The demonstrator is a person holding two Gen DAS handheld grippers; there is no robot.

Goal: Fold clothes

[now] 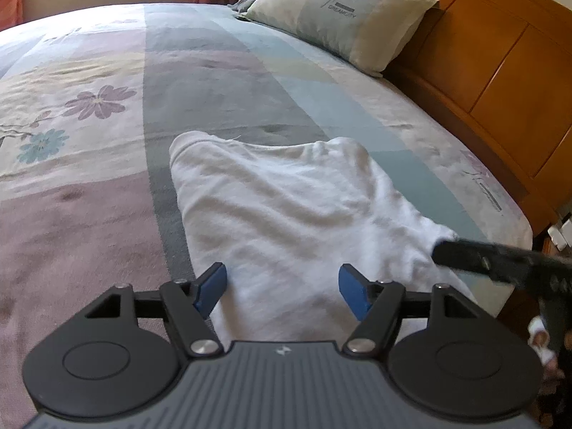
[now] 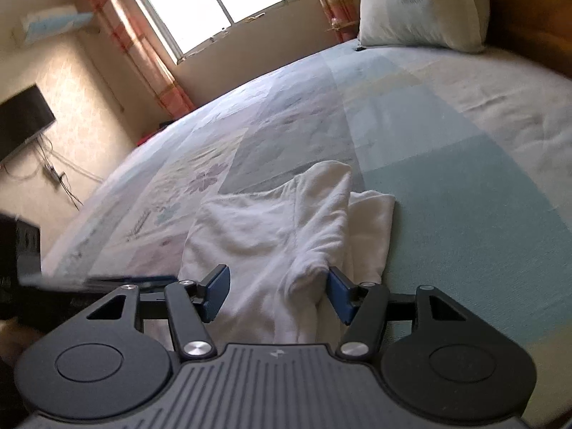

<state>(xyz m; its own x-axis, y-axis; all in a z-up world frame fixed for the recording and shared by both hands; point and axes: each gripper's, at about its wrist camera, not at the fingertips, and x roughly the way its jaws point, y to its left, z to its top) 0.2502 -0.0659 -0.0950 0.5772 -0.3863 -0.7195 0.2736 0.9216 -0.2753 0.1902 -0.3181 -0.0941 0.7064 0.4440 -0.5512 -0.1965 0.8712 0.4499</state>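
Observation:
A white garment [image 1: 286, 207] lies rumpled on the bedspread [image 1: 89, 214], partly folded, with a sleeve doubled over its right side [image 2: 321, 214]. My left gripper [image 1: 282, 291] hovers open over the garment's near edge; cloth lies flat beneath the blue pads and they do not press it. My right gripper [image 2: 278, 293] is open too, its pads standing either side of a raised fold of the white garment [image 2: 271, 243], the right pad close against it. In the left wrist view a black finger [image 1: 461, 255] of the right gripper reaches the garment's right edge.
A pillow [image 1: 339, 14] lies against the wooden headboard [image 1: 500, 82] at the far end of the bed. The bed's edge [image 1: 514, 221] runs close on the right. A window [image 2: 214, 3], curtains and a wall-mounted screen [image 2: 21, 121] lie beyond the bed.

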